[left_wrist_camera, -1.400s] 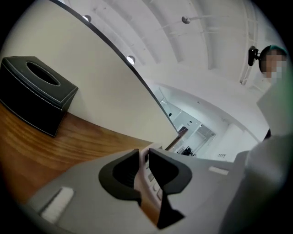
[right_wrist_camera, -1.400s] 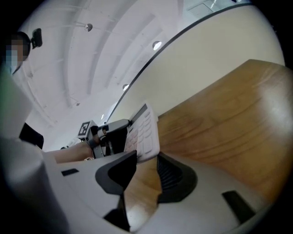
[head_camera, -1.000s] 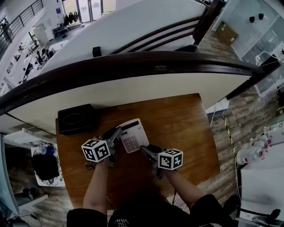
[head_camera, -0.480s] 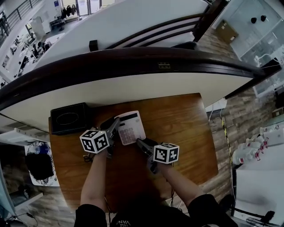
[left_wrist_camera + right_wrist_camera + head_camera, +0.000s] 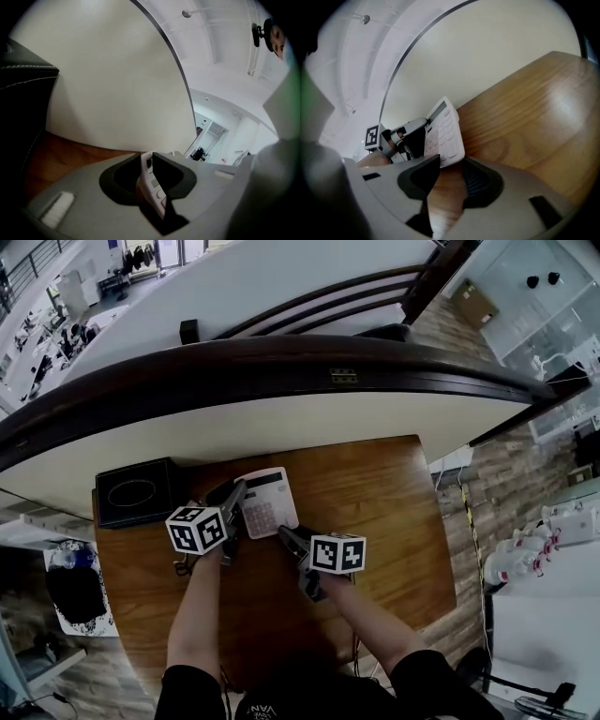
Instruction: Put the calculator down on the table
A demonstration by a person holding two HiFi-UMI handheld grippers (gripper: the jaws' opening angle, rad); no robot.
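A white calculator (image 5: 265, 502) with a grey display strip is over the wooden table (image 5: 384, 512), tilted with its left edge raised. My left gripper (image 5: 234, 501) is shut on that left edge; in the left gripper view the calculator's edge (image 5: 151, 183) shows pinched between the dark pads. My right gripper (image 5: 286, 538) stands open just short of the near right corner. In the right gripper view the calculator (image 5: 446, 133) lies just past the fingertips, and only bare wood shows inside the right gripper (image 5: 451, 174). Whether the calculator's low edge touches the table is not visible.
A black box (image 5: 131, 490) sits at the table's far left corner, close to my left gripper. A white curved wall with a dark rail (image 5: 281, 371) borders the table's far side. Bare wood (image 5: 534, 108) extends to the right of the calculator.
Both grippers and the calculator have shifted together away from me and lower toward the tabletop. The left grip on the calculator is unchanged, and the right jaws stay equally wide.
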